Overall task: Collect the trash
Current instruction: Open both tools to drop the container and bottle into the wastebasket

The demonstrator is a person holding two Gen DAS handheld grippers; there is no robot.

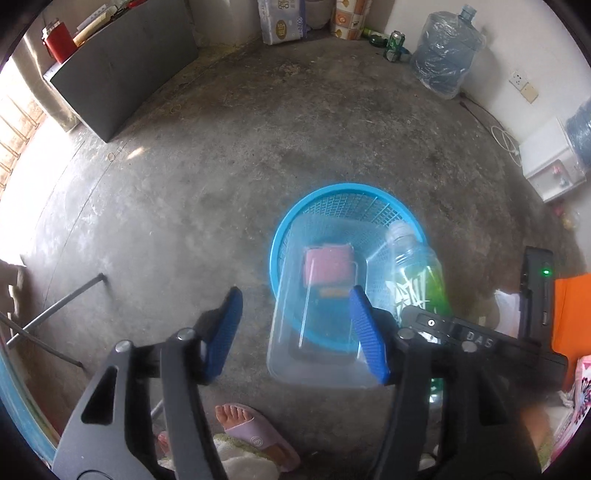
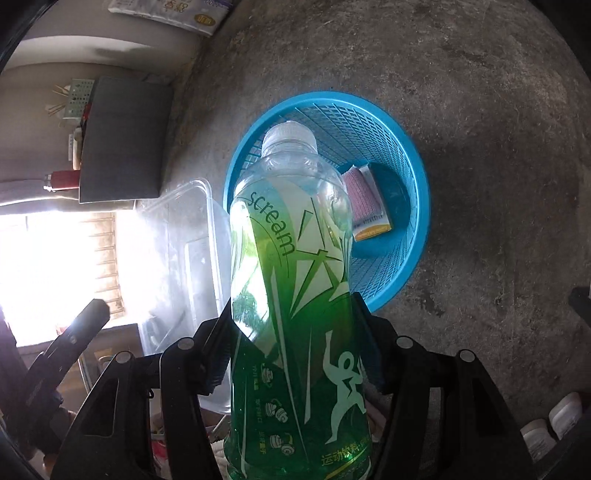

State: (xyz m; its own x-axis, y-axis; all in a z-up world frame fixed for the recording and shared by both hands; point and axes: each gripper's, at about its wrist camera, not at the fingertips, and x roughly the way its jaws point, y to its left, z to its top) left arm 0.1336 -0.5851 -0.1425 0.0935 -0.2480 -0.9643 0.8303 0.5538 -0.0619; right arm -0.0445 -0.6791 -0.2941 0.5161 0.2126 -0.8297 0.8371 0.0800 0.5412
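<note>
A blue mesh basket (image 1: pixel 321 195) (image 2: pixel 417 177) stands on the concrete floor with a small pink and white box (image 1: pixel 327 267) (image 2: pixel 369 203) inside. My left gripper (image 1: pixel 295 328) is open above the floor; a clear plastic container (image 1: pixel 317 332) (image 2: pixel 184 251) sits between its blue fingers (image 1: pixel 369 336) and touches the right one, over the basket's near rim. My right gripper (image 2: pixel 295 339) is shut on a green "scream" drink bottle (image 2: pixel 291 280) (image 1: pixel 413 269), held over the basket's edge, cap pointing away.
A dark cabinet (image 1: pixel 122 70) stands at the back left. A large water jug (image 1: pixel 447 51), cans and tissue packs (image 1: pixel 280 22) line the far wall. A white appliance (image 1: pixel 550 162) is at the right. A sandaled foot (image 1: pixel 255 428) and metal rods (image 1: pixel 59 306) are near.
</note>
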